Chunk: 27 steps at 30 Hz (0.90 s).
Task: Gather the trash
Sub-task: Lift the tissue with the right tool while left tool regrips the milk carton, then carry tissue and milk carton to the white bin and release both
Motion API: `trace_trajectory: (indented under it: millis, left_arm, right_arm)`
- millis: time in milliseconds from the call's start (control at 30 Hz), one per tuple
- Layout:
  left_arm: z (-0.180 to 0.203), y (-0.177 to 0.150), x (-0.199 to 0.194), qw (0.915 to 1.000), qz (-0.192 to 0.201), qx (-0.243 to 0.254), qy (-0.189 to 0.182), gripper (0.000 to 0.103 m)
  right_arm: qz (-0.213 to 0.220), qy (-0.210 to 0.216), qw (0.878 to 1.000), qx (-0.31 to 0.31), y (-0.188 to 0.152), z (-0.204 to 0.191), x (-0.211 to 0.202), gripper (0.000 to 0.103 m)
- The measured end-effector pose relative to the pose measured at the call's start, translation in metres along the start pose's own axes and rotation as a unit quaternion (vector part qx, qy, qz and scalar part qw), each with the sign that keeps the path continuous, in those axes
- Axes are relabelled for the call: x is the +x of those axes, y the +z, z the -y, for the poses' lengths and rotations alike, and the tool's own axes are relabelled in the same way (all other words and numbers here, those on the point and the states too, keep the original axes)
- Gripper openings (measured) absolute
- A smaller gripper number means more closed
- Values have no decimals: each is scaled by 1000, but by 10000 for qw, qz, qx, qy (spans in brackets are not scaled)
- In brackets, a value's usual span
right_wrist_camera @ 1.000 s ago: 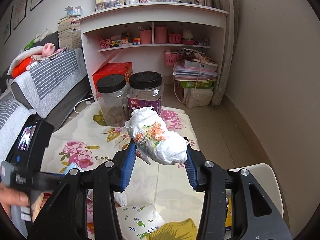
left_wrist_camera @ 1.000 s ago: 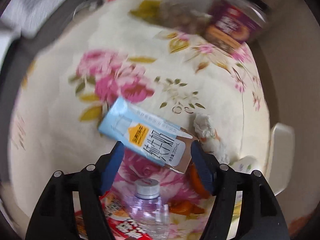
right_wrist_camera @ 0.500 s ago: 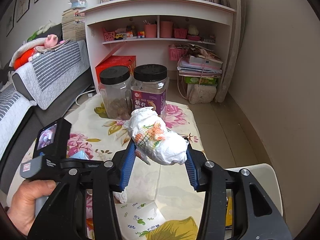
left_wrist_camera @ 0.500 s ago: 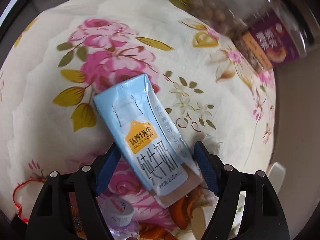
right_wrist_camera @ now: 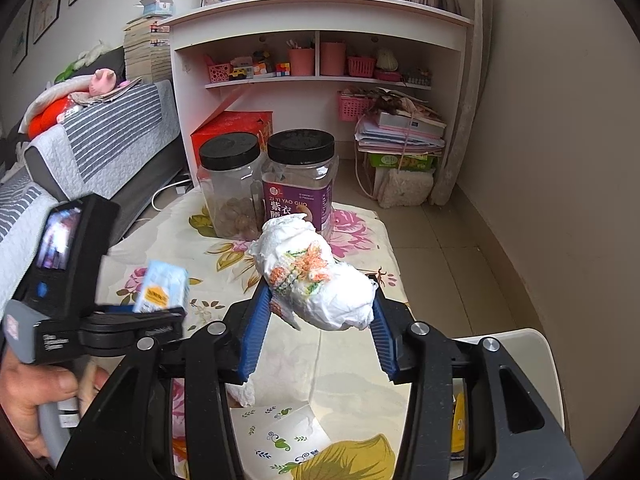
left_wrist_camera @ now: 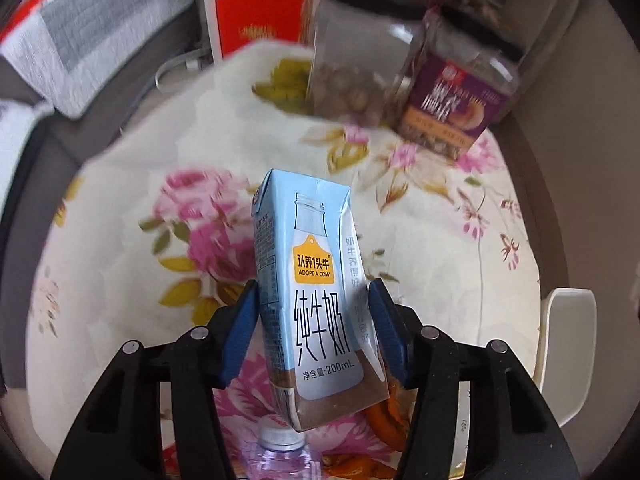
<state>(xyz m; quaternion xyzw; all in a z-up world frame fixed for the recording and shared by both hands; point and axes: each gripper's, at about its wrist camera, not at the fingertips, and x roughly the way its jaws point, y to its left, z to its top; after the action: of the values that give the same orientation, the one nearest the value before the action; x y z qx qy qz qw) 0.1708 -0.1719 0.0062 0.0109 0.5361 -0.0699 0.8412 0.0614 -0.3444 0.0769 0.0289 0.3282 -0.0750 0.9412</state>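
While the left gripper (left_wrist_camera: pixel 314 322), its jaws just closed, pinches a milk carton (left_wrist_camera: pixel 316 296) above the floral tablecloth (left_wrist_camera: pixel 120 216), the right gripper (right_wrist_camera: pixel 318 338) clamps a crumpled tissue wad (right_wrist_camera: pixel 316 276); two black-lidded jars (right_wrist_camera: pixel 300 176) stand before a white shelf unit (right_wrist_camera: pixel 320 24).

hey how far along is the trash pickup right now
Done: nothing can be seen binned yet, though a white bin sits beside the table. In hand: the left gripper has just been closing and now clamps the blue milk carton, raised off the floral cloth; the right gripper holds a crumpled paper wad. Left: a plastic bottle and orange peel on the cloth.
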Motion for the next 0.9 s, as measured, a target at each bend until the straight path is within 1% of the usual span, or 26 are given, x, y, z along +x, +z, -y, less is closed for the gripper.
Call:
trace_trajectory:
  millis: [67,233,333,500,667,900]
  left_arm:
    - [2,-1,-15,9994,308,139,65,55]
    - [5,-1,-37,9965,806,215,76,55]
    - [9,-4,-54,9923,1199,286,148,55]
    - [20,-11,-80,9826,1795,403,258,55]
    - [33,-16,-92,9764,2090,465,288,55]
    - [54,-26,-100,9729,2228,572,224,55]
  right_arm:
    - [7,-1,10000,1,0,0,0,44]
    - [65,-7,9999,79,1,4,-3,44]
    - [113,-15,9999,112,1,6,-6,44]
    - [160,-60,9998,125,0,9,-10,44]
    - [183,-155,9996,150,-1,16,-14,44]
    - [215,-314,9990,241,-3,36,-22,44]
